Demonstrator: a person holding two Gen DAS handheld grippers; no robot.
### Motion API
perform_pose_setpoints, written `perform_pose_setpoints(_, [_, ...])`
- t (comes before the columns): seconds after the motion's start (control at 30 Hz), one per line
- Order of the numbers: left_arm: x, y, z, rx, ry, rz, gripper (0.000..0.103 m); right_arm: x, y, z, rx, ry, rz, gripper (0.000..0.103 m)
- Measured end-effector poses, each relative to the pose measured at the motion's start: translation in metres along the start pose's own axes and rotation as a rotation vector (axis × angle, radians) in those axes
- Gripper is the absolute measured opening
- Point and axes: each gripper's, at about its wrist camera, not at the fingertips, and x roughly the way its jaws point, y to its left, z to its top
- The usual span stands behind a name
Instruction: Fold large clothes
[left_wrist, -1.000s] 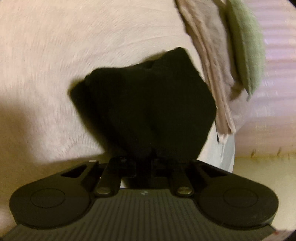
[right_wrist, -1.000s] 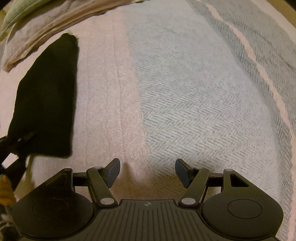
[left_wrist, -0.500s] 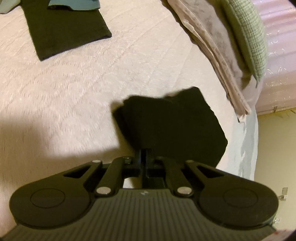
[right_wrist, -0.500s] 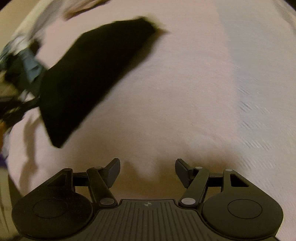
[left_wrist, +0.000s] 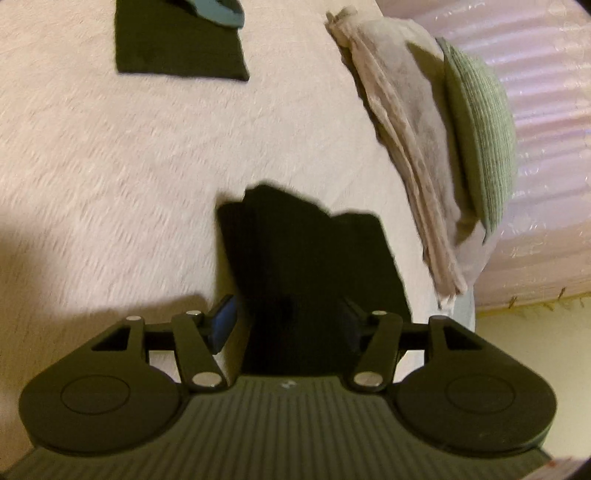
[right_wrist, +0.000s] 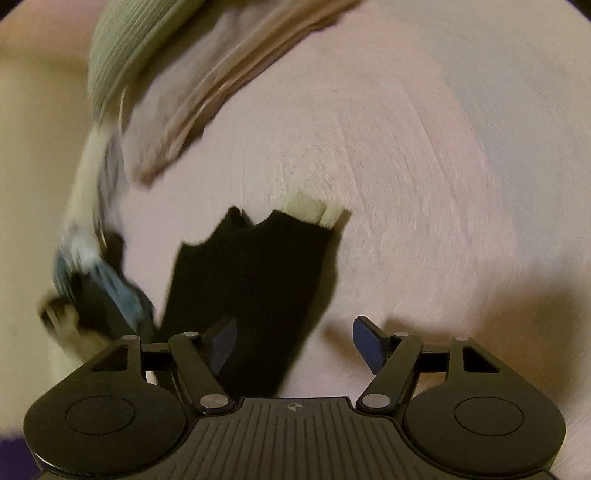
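A folded black garment lies on the pale pink bedspread near its right edge. My left gripper straddles the garment's near end. Its jaws are opening, and the blue pads stand off the cloth that is between them. In the right wrist view the same black garment shows a white tag at its far end. My right gripper is open just above the bedspread, its left finger over the garment's near edge. The left gripper is a blurred shape at the left of that view.
A second folded black garment lies at the far side with a teal piece on it. Stacked beige cloth and a green pillow sit along the bed's right edge. Beyond them, a pink ribbed surface.
The left jaws, shut on the black garment before, have come apart, and it now rests on the bed. The right gripper has swung left and down to the garment.
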Motion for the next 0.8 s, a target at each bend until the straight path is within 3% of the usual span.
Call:
perform_pose_setpoints(0.07, [-0.005,-0.011,0.013,0.058,-0.002,0.018,0.054,0.007,0.000,-0.019,0.093,-0.031,0.036,0.068])
perform_pose_setpoints(0.17, [-0.011,-0.031,0.035,0.242,0.008,0.118,0.056,0.019,-0.001,-0.059,0.214,-0.074,0.064,0.068])
perform_pose_setpoints(0.27, [-0.003,-0.047,0.055,0.385,0.075,0.188,0.059,0.031,0.004,-0.083,0.309,-0.117,0.082,0.068])
perform_pose_setpoints(0.33, [0.000,-0.043,0.058,0.345,0.115,0.179,0.063,0.037,0.010,-0.087,0.336,-0.146,0.082,0.068])
perform_pose_setpoints(0.47, [-0.006,-0.022,0.029,0.133,0.129,0.070,0.072,0.046,0.022,-0.082,0.278,-0.178,0.004,0.068])
perform_pose_setpoints(0.53, [-0.001,-0.014,0.008,0.058,0.142,0.036,0.083,0.041,0.022,-0.087,0.263,-0.186,-0.025,0.068])
perform_pose_setpoints(0.67, [0.028,-0.008,-0.023,-0.005,0.210,0.017,0.082,0.021,0.018,-0.109,0.257,-0.185,-0.090,0.068])
perform_pose_setpoints(0.7, [0.035,-0.010,-0.028,0.027,0.215,0.043,0.077,0.015,0.016,-0.114,0.262,-0.185,-0.095,0.068])
perform_pose_setpoints(0.77, [0.047,-0.018,-0.031,0.078,0.210,0.050,0.049,0.000,0.010,-0.123,0.271,-0.183,-0.131,0.068])
perform_pose_setpoints(0.8, [0.053,-0.021,-0.029,0.083,0.225,0.036,0.019,-0.006,0.008,-0.126,0.271,-0.186,-0.150,0.068])
